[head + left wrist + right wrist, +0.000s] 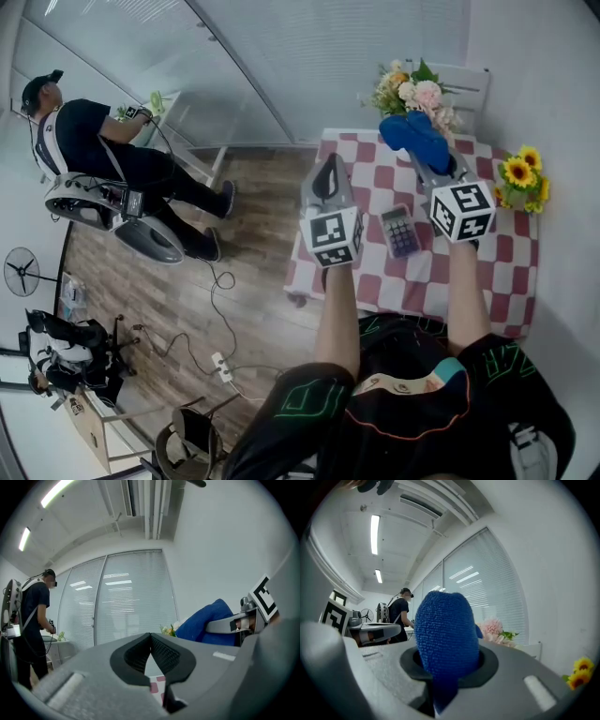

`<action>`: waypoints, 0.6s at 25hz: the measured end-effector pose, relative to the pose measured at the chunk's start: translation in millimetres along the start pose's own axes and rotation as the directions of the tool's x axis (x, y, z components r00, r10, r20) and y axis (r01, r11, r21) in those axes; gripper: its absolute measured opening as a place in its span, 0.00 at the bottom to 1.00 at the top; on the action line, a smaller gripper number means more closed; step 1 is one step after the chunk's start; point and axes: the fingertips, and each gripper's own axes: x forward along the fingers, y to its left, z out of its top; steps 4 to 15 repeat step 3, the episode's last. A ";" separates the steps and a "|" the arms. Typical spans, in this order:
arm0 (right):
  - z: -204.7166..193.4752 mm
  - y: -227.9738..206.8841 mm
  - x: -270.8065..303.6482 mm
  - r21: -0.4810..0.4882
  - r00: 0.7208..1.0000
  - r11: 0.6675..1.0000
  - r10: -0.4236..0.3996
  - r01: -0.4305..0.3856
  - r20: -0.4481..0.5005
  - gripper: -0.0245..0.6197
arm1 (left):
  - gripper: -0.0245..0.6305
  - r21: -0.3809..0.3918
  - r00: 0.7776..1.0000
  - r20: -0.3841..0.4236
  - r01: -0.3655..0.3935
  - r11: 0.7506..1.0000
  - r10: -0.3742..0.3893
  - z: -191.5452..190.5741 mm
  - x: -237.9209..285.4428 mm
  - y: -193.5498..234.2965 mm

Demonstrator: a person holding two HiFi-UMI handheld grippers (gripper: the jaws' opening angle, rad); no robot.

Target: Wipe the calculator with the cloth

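A grey calculator (400, 231) lies flat on the red-and-white checked table (506, 272), between my two arms. My right gripper (429, 155) is held up above the table's far side and is shut on a blue cloth (415, 137). In the right gripper view the cloth (445, 637) bulges up out of the closed jaws. Over the table's left edge, my left gripper (327, 169) is raised with its pads (161, 653) pressed together and nothing between them. The left gripper view looks at the blinds, with the cloth (204, 623) at its right.
A bouquet of pale flowers (411, 91) stands at the table's far edge and sunflowers (523, 176) at its right edge. A person (112, 155) sits at a machine on the wooden floor to the left. Cables and a power strip (221, 367) lie on the floor.
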 end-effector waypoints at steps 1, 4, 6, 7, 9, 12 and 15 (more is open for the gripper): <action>0.2 -0.1 -0.3 -0.010 1.000 1.000 -0.004 0.004 0.000 0.19 | 0.05 -0.003 1.000 0.000 0.001 1.000 -0.001 -0.2 0.0 -0.2; 0.4 -0.5 -0.6 -0.025 1.000 1.000 -0.008 0.008 0.001 0.19 | 0.05 -0.009 1.000 -0.001 0.005 1.000 -0.005 -0.9 0.4 -0.7; 0.4 -0.5 -0.6 -0.025 1.000 1.000 -0.008 0.008 0.001 0.19 | 0.05 -0.009 1.000 -0.001 0.005 1.000 -0.005 -0.9 0.4 -0.7; 0.4 -0.5 -0.6 -0.025 1.000 1.000 -0.008 0.008 0.001 0.19 | 0.05 -0.009 1.000 -0.001 0.005 1.000 -0.005 -0.9 0.4 -0.7; 0.4 -0.5 -0.6 -0.025 1.000 1.000 -0.008 0.008 0.001 0.19 | 0.05 -0.009 1.000 -0.001 0.005 1.000 -0.005 -0.9 0.4 -0.7; 0.4 -0.5 -0.6 -0.025 1.000 1.000 -0.008 0.008 0.001 0.19 | 0.05 -0.009 1.000 -0.001 0.005 1.000 -0.005 -0.9 0.4 -0.7; 0.4 -0.5 -0.6 -0.025 1.000 1.000 -0.008 0.008 0.001 0.19 | 0.05 -0.009 1.000 -0.001 0.005 1.000 -0.005 -0.9 0.4 -0.7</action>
